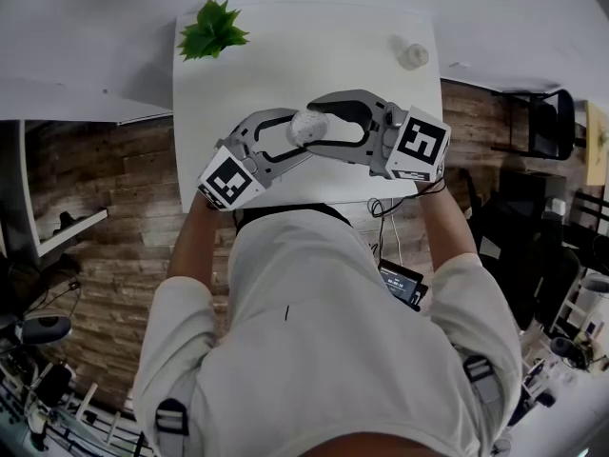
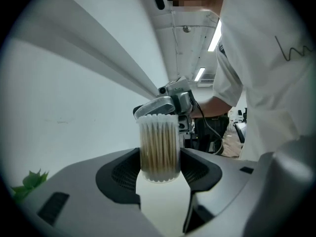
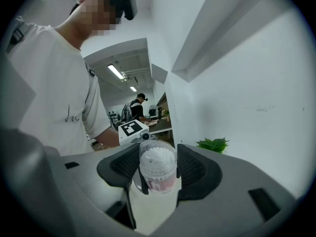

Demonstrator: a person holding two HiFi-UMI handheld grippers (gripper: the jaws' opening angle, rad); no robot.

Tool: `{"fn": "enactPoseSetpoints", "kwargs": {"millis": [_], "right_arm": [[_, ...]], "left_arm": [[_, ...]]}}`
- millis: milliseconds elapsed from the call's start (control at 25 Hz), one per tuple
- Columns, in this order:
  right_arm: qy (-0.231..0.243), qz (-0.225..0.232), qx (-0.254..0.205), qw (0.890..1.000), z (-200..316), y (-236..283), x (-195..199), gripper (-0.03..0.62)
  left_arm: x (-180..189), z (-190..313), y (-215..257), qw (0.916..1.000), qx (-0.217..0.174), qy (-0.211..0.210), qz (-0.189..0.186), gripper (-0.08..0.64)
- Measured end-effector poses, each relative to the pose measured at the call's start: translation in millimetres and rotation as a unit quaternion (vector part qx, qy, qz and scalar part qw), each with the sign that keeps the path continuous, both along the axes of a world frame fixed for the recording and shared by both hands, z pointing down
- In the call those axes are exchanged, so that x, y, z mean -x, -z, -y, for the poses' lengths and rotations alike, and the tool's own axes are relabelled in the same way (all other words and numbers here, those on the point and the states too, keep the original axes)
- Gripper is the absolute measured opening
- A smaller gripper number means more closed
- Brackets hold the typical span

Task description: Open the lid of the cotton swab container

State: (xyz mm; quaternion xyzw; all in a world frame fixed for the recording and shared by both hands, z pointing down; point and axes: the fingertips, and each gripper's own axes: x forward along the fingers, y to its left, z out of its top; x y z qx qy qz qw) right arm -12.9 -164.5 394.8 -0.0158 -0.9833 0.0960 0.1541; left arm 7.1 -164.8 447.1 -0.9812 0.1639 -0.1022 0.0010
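**Cotton swab container clamped between both grippers over the table**

The cotton swab container (image 2: 158,147) is held over the white table (image 1: 285,55), between the two grippers, which meet tip to tip from opposite sides.

Left gripper (image 2: 159,168): the jaws stand wide, and the pads bear on both sides of the clear body. The swab sticks are visible through the wall.

Right gripper (image 3: 158,168): the jaws are equally wide, and the pads rest against both sides of the other end. The white swab tips show there through clear plastic above a pink label.

Whether the lid is seated or lifted cannot be determined.

A green plant (image 1: 211,29) sits at the table's far left corner, well apart from the work.
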Motion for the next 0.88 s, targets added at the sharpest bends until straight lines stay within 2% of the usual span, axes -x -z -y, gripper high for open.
{"fn": "enactPoseSetpoints", "kwargs": {"millis": [120,400,680,760,880], "right_arm": [[-0.003,0.007,0.037,0.999,4,1,-3,0.233],[0.004,0.004,0.061,0.998,6,3,-5,0.241],[-0.028,0.042,0.02,0.999,18,19,-11,0.235],[-0.035,0.047,0.016,0.998,23,22,-12,0.181],[-0.039,0.048,0.018,0.998,26,23,-12,0.167]], "left_arm": [[0,1,0,1.0,0.001,-0.005,0.001,0.259],[-4,2,-1,1.0,-0.003,-0.004,-0.002,0.261],[-9,-4,-12,0.9992,-0.016,-0.023,0.027,0.261],[-13,-10,-16,0.9988,-0.016,-0.032,0.032,0.261],[-21,-16,-16,0.9982,-0.023,-0.043,0.035,0.261]]}}
